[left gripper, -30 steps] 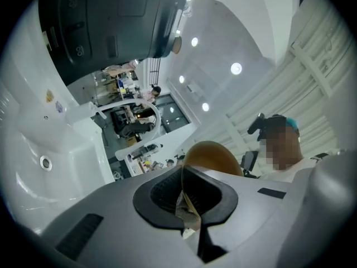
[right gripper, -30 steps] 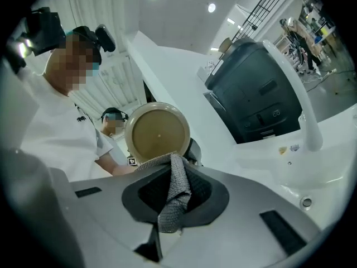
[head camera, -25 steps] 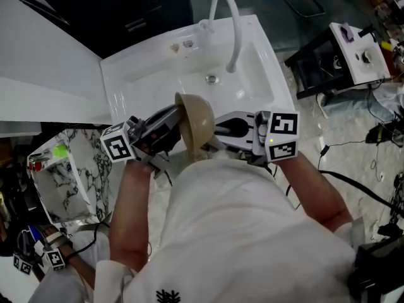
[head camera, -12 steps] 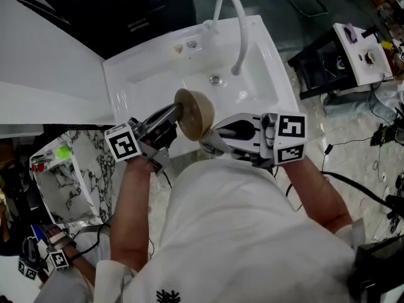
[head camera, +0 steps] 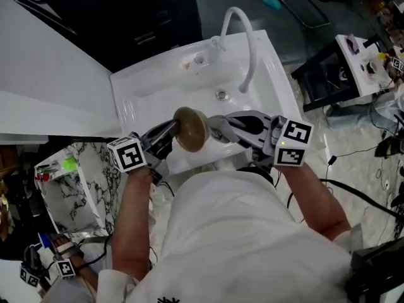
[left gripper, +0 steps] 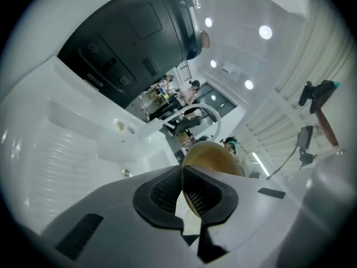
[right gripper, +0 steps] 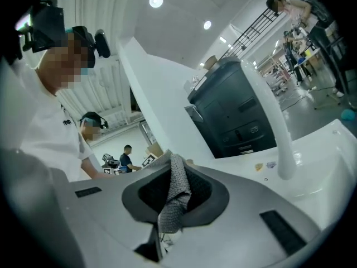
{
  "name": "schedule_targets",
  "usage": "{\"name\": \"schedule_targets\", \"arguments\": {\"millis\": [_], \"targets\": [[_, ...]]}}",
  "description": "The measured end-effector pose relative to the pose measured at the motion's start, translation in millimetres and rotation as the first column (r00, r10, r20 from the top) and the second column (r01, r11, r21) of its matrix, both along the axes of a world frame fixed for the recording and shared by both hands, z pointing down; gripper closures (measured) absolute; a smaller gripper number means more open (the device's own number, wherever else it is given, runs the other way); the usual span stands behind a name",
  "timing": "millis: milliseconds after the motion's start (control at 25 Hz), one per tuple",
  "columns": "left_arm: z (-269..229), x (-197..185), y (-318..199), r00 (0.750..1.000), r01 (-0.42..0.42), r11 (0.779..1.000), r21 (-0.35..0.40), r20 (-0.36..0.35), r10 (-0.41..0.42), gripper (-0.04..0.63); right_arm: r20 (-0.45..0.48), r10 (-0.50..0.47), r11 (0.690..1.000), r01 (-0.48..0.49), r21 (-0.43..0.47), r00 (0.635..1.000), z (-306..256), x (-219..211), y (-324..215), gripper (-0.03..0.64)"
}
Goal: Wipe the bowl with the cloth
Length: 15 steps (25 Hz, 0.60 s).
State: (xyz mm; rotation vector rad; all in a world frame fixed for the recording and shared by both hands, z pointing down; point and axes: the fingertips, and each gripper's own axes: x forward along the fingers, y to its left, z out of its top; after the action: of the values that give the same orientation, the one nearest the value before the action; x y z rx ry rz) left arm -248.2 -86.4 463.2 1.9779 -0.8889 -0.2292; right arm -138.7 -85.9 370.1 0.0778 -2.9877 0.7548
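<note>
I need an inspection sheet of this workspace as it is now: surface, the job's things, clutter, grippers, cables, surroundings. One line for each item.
Surface: white sink with a curved faucet above its drain.
Job's things: tan bowl held on edge over the sink's near rim; grey cloth close beside it, contact cannot be told.
Clutter: small things on the sink rim by the faucet base, too small to name.
Grippers: left gripper shut on the bowl's rim; right gripper shut on the cloth.
Cables: black cables on the floor at the right.
Surroundings: dark appliance behind the sink; marble-patterned box at the left; black stand at the right.
</note>
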Motion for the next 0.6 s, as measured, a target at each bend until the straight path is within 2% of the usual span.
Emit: {"name": "schedule_targets", "arguments": {"millis": [120, 280, 360, 480, 600], "targets": [[21, -23, -7, 0.994, 0.07, 0.995, -0.069, 0.086, -0.064, 0.574, -0.058, 0.045, 0.999, -0.044, 0.025, 0.997, 13, -4, -8, 0.581], [55, -55, -17, 0.963, 0.188, 0.968, -0.164, 0.226, -0.149, 0.574, -0.076, 0.052, 0.999, -0.053, -0.008, 0.996, 24, -6, -7, 0.58], [76, -71, -22, 0.937, 0.24, 0.946, -0.219, 0.306, -0.167, 0.574, -0.084, 0.054, 0.998, -0.055, -0.011, 0.995, 27, -6, -7, 0.58], [105, -99, -29, 0.887, 0.325, 0.9, -0.289, 0.424, -0.184, 0.574, -0.111, 0.053, 0.999, -0.051, 0.018, 0.992, 32, -9, -5, 0.58], [126, -123, -36, 0.84, 0.401, 0.855, -0.329, 0.504, -0.201, 0.574, -0.15, 0.054, 0.997, -0.046, 0.055, 0.987, 38, -11, -2, 0.58]]}}
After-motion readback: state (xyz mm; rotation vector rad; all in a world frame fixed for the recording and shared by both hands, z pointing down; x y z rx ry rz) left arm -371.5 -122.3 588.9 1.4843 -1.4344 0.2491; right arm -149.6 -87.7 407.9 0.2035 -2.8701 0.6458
